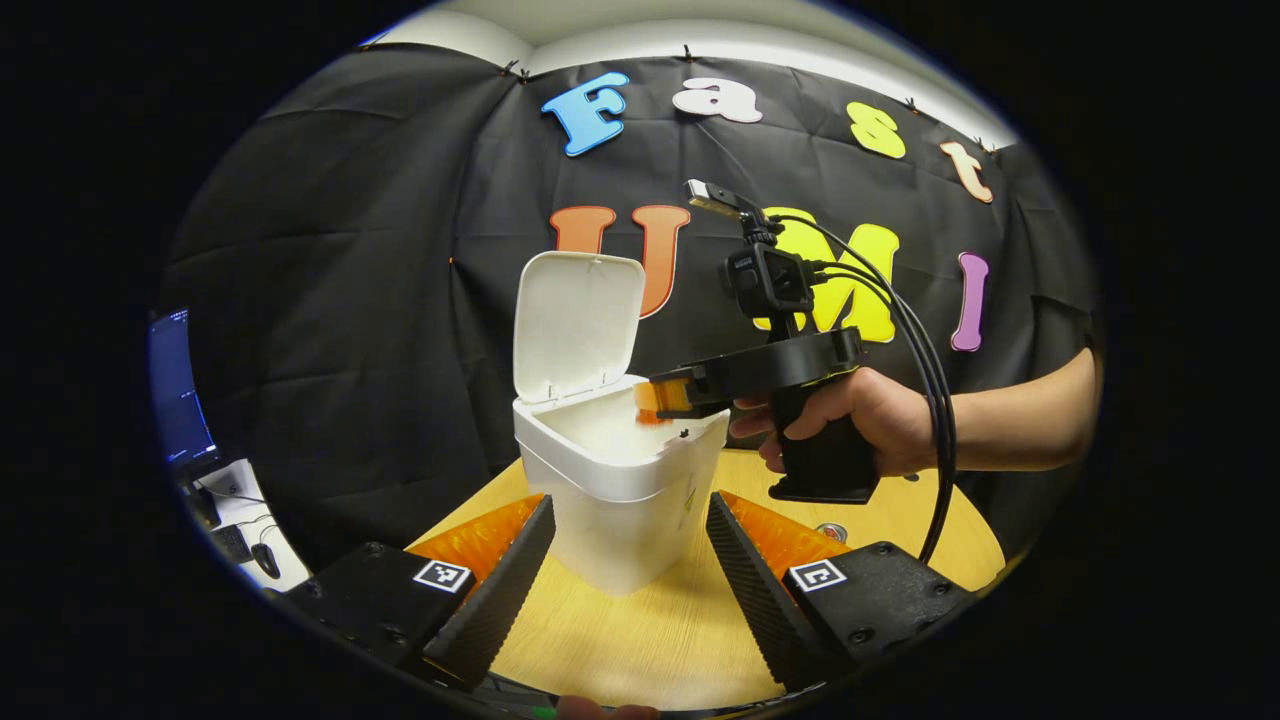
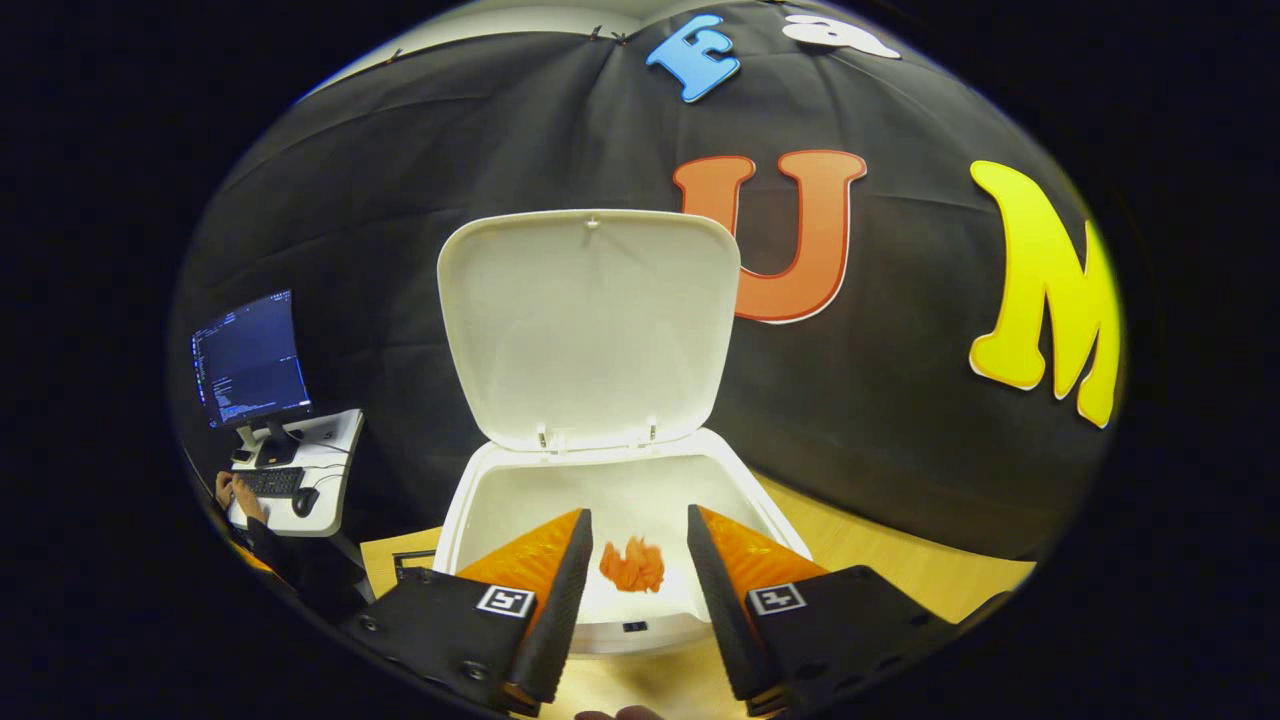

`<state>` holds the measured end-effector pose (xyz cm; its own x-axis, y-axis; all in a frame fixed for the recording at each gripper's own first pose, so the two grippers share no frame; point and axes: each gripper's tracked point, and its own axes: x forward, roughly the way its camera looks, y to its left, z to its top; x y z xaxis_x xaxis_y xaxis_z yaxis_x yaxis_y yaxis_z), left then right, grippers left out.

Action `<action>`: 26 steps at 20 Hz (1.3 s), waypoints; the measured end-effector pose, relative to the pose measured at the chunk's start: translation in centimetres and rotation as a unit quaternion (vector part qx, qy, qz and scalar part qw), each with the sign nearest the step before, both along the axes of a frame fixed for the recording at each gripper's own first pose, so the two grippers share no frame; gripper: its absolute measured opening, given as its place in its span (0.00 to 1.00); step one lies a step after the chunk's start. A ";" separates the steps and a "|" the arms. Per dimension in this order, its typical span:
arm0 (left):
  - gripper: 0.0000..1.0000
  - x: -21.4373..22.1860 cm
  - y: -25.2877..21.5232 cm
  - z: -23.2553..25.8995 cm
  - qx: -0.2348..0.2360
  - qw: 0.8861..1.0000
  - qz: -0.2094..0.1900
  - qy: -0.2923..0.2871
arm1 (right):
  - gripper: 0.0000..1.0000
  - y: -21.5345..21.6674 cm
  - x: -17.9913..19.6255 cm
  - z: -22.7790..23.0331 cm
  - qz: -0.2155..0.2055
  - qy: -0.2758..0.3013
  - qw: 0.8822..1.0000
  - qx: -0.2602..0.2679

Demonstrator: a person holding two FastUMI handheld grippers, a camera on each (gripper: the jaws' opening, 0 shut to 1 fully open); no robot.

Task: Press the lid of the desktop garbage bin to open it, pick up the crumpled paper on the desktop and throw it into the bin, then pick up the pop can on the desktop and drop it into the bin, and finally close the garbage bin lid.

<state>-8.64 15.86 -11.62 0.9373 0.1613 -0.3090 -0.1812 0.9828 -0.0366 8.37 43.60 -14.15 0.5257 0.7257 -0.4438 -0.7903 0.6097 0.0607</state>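
Bin: the white garbage bin (image 1: 620,500) stands on the wooden desk (image 1: 650,630), near its middle.
Lid: the lid (image 2: 590,325) is swung up and stands upright behind the mouth, so the opening step looks done.
Crumpled paper: an orange crumpled paper (image 2: 633,565) lies on the bin's floor, seen straight down in the right gripper view; that step seems finished too.
Right hand-held gripper: the right hand-held gripper (image 2: 638,600) hovers just over the bin's front rim, fingers parted and holding nothing, the paper below the gap.
Left hand-held gripper: the left hand-held gripper (image 1: 630,570) waits low in front of the bin, fingers spread to either side of its body, apart from it and holding nothing.
Pop can: a small round metallic thing (image 1: 831,532) sits on the desk right of the bin, partly hidden; I cannot tell whether it is the can.
Progress: roughly halfway, by my judgement.
Left to do: pick up the can, drop it in, then shut the lid.
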 end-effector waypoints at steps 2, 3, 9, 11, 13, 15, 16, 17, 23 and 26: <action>0.99 0.0 -0.1 -0.1 0.000 1.000 -0.003 -0.002 | 0.67 -0.1 -0.1 0.1 0.000 -0.001 1.000 -0.001; 0.99 0.1 -0.2 -0.2 -0.001 1.000 -0.007 -0.001 | 0.69 -0.3 0.0 0.3 -0.003 0.000 1.000 0.003; 0.99 1.1 -2.2 -1.4 0.001 0.998 -0.055 -0.010 | 0.69 -4.9 -0.9 5.1 -0.037 -0.013 0.997 0.073; 0.99 1.6 -3.4 -2.1 0.007 0.997 -0.078 -0.010 | 0.71 -7.9 -1.0 6.9 -0.061 -0.030 0.994 0.089; 0.99 2.1 -4.9 -3.2 0.018 0.994 -0.106 -0.005 | 0.76 -11.4 -1.3 8.1 -0.085 -0.042 0.991 0.096; 1.00 2.5 -6.5 -3.9 0.031 0.991 -0.130 -0.012 | 0.77 -15.4 -1.6 9.0 -0.111 -0.058 0.987 0.101; 0.99 2.7 -7.5 -4.5 0.031 0.989 -0.143 -0.012 | 0.79 -17.6 -1.8 9.3 -0.127 -0.065 0.984 0.103; 0.99 2.9 -8.5 -5.3 0.030 0.987 -0.156 -0.010 | 0.80 -19.8 -2.2 9.7 -0.144 -0.075 0.981 0.103; 1.00 4.4 -15.1 -11.0 0.017 0.976 -0.215 0.012 | 0.83 -31.6 -5.4 10.6 -0.233 -0.125 0.961 0.082; 1.00 5.5 -18.6 -13.0 0.010 0.970 -0.243 0.012 | 0.83 -36.8 -7.1 10.2 -0.276 -0.129 0.950 0.069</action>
